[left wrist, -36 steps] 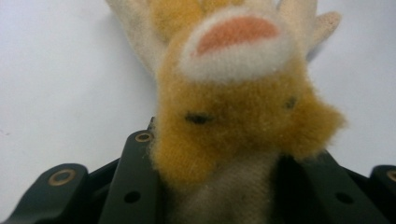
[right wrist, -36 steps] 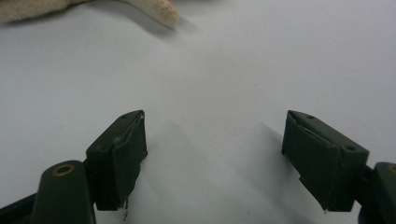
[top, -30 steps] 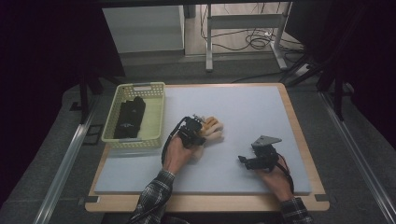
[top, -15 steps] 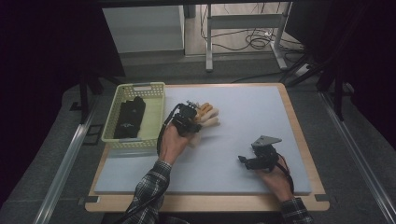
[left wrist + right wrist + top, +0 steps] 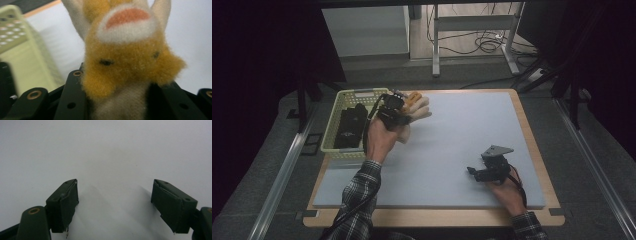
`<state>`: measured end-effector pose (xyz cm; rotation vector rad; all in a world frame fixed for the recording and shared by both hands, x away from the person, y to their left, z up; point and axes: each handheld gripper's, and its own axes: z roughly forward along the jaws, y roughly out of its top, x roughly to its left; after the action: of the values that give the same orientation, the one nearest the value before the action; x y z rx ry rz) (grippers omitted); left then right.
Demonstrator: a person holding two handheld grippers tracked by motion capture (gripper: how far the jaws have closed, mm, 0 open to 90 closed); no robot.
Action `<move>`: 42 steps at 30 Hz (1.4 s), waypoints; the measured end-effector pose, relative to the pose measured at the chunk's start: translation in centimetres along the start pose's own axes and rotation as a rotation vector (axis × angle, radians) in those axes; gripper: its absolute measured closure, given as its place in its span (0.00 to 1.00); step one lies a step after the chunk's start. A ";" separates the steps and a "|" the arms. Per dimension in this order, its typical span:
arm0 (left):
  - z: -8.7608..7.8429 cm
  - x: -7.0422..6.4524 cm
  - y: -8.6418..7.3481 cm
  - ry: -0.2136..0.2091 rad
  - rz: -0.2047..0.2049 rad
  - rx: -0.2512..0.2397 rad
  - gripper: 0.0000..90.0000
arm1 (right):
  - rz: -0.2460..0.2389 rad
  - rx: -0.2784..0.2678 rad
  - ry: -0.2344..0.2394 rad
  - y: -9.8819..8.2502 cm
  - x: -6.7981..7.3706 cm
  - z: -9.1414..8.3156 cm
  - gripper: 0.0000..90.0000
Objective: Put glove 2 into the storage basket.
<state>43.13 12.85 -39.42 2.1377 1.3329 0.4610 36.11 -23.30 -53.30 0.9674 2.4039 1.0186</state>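
Pinching a fuzzy orange-and-cream plush toy [image 5: 130, 62], left jaws clamped, right jaws spread.

Plush toy [image 5: 130, 62] up off the bench [image 5: 462, 150], near its far-left corner, just beside the basket [image 5: 332, 145]! Orange-yellow fuzzy fur, white muzzle with a pinkish-orange patch, small dark eyes, pale cream limbs sticking out. Its cream lower body is pinched between the left gripper [image 5: 393, 112] fingers.

Dim room, grey floor [image 5: 272, 165], metal-legged desk [image 5: 472, 30], loose cables [image 5: 489, 45] behind.
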 end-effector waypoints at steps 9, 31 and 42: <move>-2.4 5.1 -1.0 0.087 -0.087 -0.021 0.71 | 0.000 0.000 0.000 0.0 0.0 0.0 0.24; 1.7 12.2 -5.0 0.213 -0.229 0.057 0.71 | 0.000 0.000 0.000 0.0 0.0 0.0 0.24; 6.1 12.0 -4.5 0.232 -0.223 0.142 0.70 | -0.001 -0.001 0.001 0.0 0.0 0.0 0.24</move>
<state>48.79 23.39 -47.11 2.0624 1.7592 0.5493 36.11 -23.31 -53.31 0.9657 2.4039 1.0203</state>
